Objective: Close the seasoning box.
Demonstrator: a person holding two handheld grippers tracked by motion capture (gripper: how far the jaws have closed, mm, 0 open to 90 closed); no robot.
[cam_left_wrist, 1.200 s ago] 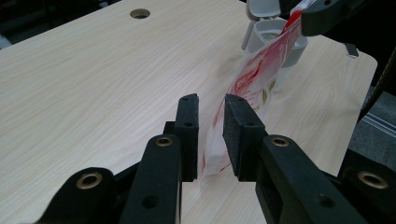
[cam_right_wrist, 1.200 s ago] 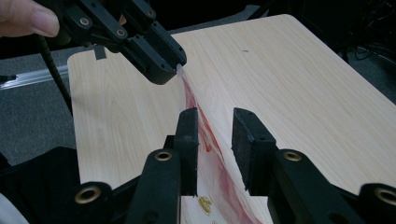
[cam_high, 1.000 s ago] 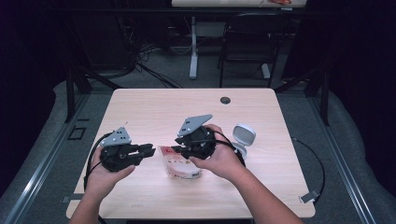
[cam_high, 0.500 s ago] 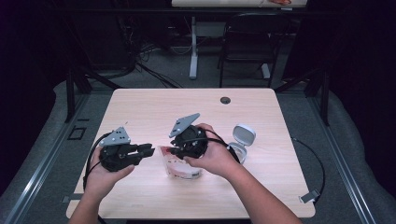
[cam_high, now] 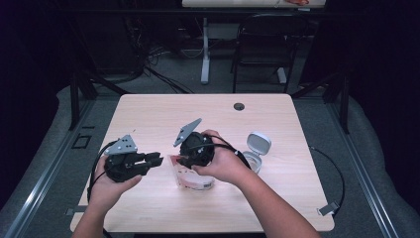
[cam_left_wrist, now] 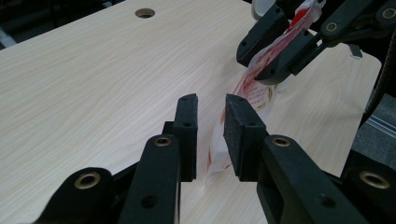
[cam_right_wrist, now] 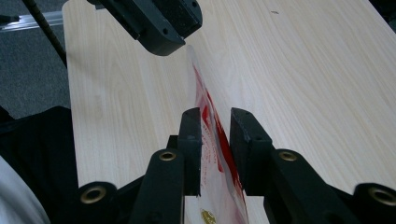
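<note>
A red-and-white plastic pouch (cam_high: pixel 192 178) stands on edge on the wooden table (cam_high: pixel 277 124). My right gripper (cam_high: pixel 181 160) comes onto its top from the right. In the right gripper view the pouch (cam_right_wrist: pixel 208 112) runs between my right gripper (cam_right_wrist: pixel 215 119) pads, which have just been closing; a gap still shows on the right side. My left gripper (cam_high: pixel 158 159) points right at the pouch's near corner. In the left gripper view that thin edge (cam_left_wrist: pixel 215 140) sits loose between the left gripper (cam_left_wrist: pixel 210 109) pads, and the right gripper (cam_left_wrist: pixel 275 49) straddles the pouch farther up.
A small white round container (cam_high: pixel 256 151) with its hinged lid up stands just right of my right hand. A cable hole (cam_high: pixel 238 106) is near the table's far edge. A chair (cam_high: pixel 257 49) and desk legs stand beyond the table.
My right gripper has shifted a little left and down over the pouch's top, and its jaws have narrowed around it. The left gripper has stayed put.
</note>
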